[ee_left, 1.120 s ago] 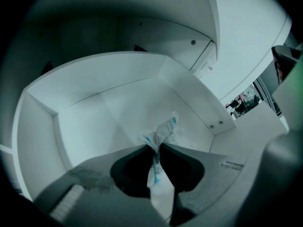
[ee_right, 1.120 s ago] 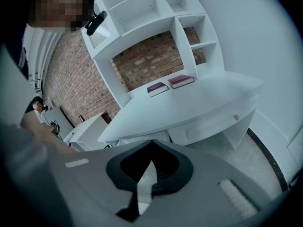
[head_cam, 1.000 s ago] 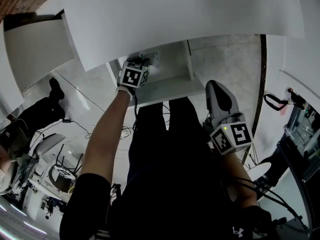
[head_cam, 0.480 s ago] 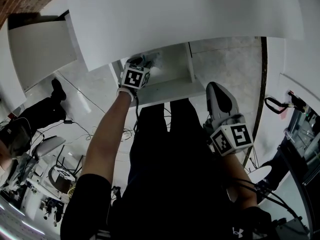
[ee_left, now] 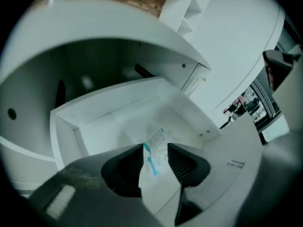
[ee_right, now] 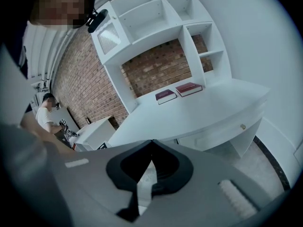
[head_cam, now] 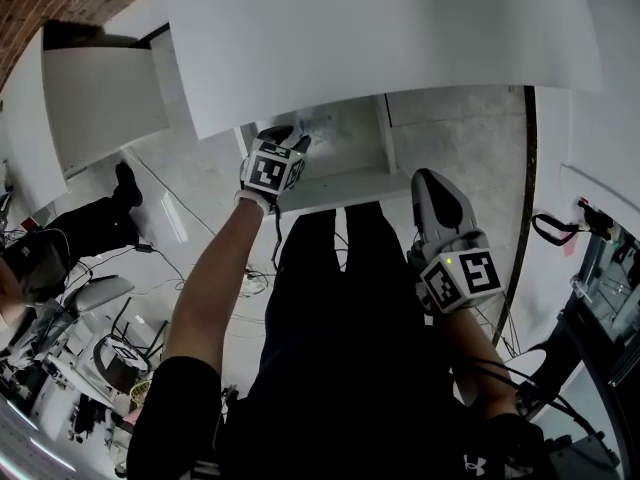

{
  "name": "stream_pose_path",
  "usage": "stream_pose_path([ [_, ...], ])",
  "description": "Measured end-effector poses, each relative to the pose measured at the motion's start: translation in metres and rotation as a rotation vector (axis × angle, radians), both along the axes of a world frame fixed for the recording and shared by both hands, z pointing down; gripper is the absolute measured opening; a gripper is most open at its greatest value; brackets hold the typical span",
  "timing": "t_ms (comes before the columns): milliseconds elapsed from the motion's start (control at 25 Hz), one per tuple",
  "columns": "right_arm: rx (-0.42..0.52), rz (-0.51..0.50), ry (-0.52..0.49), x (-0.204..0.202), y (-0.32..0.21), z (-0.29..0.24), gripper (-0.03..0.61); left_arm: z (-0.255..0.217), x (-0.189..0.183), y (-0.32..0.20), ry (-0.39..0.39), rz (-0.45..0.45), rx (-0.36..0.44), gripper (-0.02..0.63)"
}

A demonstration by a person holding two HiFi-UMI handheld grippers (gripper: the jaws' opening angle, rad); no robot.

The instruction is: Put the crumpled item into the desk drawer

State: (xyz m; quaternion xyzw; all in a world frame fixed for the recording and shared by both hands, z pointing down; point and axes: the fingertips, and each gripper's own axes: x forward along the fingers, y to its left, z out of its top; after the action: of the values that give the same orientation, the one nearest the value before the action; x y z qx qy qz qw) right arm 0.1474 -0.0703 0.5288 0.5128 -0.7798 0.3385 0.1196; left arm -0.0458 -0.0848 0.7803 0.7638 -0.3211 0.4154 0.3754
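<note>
The white desk drawer [ee_left: 66,131] stands pulled out under the desktop [head_cam: 380,28]. The crumpled item [ee_left: 157,144], a clear wrapper with teal print, lies on the drawer floor. My left gripper [ee_left: 155,161] hovers just above it; its jaws have just been opening and now stand apart, with the wrapper seen through the gap and untouched by the pads. In the head view the left gripper [head_cam: 292,140] is over the drawer [head_cam: 345,186]. My right gripper [head_cam: 432,180] hangs shut and empty to the right of the drawer, by my leg.
The right gripper view looks along the curved white desk [ee_right: 199,112] to a shelf unit on a brick wall, with two red books [ee_right: 177,92] on the desk. A person [ee_right: 46,117] sits at far left. Chairs and cables [head_cam: 110,318] crowd the floor to the left.
The left gripper has lifted out of the drawer, and the wrapper now lies free on the drawer floor. The right gripper has stayed in place.
</note>
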Motion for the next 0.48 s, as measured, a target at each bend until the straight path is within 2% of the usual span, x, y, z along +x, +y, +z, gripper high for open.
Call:
stream_pose_path([
  [280,0.071,-0.024,-0.013,-0.010,-0.006,-0.024,0.003,-0.086,0.011,-0.008,0.118,-0.038,0.130,0.167],
  [480,0.117,-0.039,-0.006,-0.014,-0.007,-0.045,0.003,-0.167,0.012,-0.008,0.229,-0.119,0.256,0.156],
])
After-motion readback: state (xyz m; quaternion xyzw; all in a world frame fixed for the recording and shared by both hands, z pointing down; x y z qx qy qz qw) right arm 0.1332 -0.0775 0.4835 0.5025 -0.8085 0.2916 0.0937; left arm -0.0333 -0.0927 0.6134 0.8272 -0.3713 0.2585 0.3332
